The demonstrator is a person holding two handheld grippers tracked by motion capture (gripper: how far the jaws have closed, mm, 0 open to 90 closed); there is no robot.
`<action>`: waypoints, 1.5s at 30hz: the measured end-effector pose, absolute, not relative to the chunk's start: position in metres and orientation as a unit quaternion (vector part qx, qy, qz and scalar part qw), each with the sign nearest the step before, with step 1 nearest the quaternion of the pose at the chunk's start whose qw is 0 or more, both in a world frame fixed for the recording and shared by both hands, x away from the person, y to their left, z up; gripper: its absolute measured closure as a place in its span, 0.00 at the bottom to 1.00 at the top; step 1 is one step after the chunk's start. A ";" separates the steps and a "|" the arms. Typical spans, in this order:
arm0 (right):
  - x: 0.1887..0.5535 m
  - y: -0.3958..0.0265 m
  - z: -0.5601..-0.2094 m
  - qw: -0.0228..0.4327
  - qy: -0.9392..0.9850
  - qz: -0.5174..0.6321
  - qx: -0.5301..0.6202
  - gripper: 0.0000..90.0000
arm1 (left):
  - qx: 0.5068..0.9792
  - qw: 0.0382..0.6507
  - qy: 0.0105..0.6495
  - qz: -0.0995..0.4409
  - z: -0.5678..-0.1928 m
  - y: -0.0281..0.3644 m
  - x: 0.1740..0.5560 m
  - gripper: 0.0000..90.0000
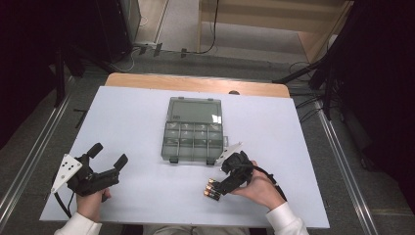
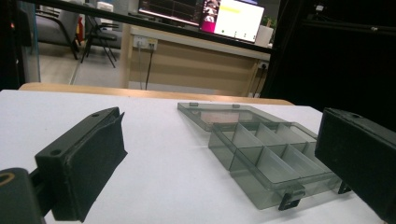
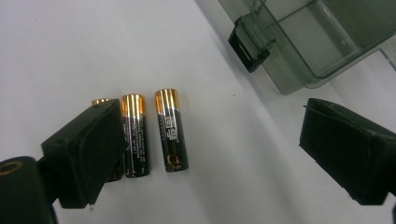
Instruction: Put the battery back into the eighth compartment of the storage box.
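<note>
Right gripper [image 3: 219, 154] over batteries [image 3: 171, 129] (three)

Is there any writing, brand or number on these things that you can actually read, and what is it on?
None can be read.
Middle battery: small pale print along its black body, too blurred to read.
Right battery: pale print and a gold mark near its lower end, too blurred to read.
Left battery: mostly behind a jaw, no print seen.
Monitors in the background: bright patches, text too small.
Clear box: no label seen.
</note>
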State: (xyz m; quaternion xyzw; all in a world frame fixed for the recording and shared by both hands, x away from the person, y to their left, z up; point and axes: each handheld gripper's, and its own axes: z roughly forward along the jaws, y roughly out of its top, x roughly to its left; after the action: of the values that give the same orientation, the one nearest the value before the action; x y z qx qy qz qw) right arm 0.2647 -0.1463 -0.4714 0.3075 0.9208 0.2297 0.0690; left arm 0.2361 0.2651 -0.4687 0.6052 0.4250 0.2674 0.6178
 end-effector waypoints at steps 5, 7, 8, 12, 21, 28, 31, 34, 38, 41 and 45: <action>0.268 -0.140 -0.471 0.068 0.929 0.198 0.306 0.17 | 0.608 0.617 0.423 0.266 -0.469 0.265 0.236 0.01; 0.268 -0.136 -0.472 0.071 0.933 0.183 0.302 0.21 | 0.609 0.617 0.422 0.265 -0.469 0.264 0.236 0.01; 0.269 -0.135 -0.473 0.069 0.936 0.173 0.299 0.22 | 0.609 0.617 0.422 0.265 -0.469 0.264 0.236 0.01; 0.269 -0.129 -0.475 0.070 0.941 0.163 0.289 0.26 | 0.608 0.618 0.424 0.262 -0.469 0.265 0.237 0.01; 0.266 -0.124 -0.479 0.072 0.948 0.151 0.271 0.54 | 0.609 0.618 0.422 0.260 -0.469 0.265 0.237 0.01; 0.261 -0.118 -0.481 0.061 0.954 0.136 0.261 0.80 | 0.608 0.621 0.422 0.258 -0.469 0.265 0.237 0.01; 0.259 -0.116 -0.480 0.064 0.954 0.130 0.262 0.86 | 0.608 0.622 0.422 0.257 -0.469 0.265 0.237 0.01; 0.260 -0.116 -0.480 0.059 0.953 0.128 0.267 0.86 | 0.607 0.622 0.422 0.257 -0.469 0.265 0.237 0.01; 0.261 -0.117 -0.480 0.055 0.952 0.130 0.273 0.86 | 0.608 0.622 0.421 0.257 -0.469 0.265 0.237 0.01; 0.262 -0.118 -0.478 0.048 0.949 0.131 0.282 0.86 | 0.608 0.622 0.421 0.257 -0.469 0.265 0.237 0.01; 0.263 -0.121 -0.474 0.049 0.945 0.142 0.290 0.86 | 0.608 0.621 0.421 0.258 -0.469 0.265 0.237 0.01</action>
State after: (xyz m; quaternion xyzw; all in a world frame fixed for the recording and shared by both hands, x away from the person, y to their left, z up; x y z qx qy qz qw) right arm 0.2625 -0.1205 -0.4742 0.2897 0.9453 0.1420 0.0487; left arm 0.2370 0.2651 -0.4690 0.6084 0.4213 0.2577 0.6212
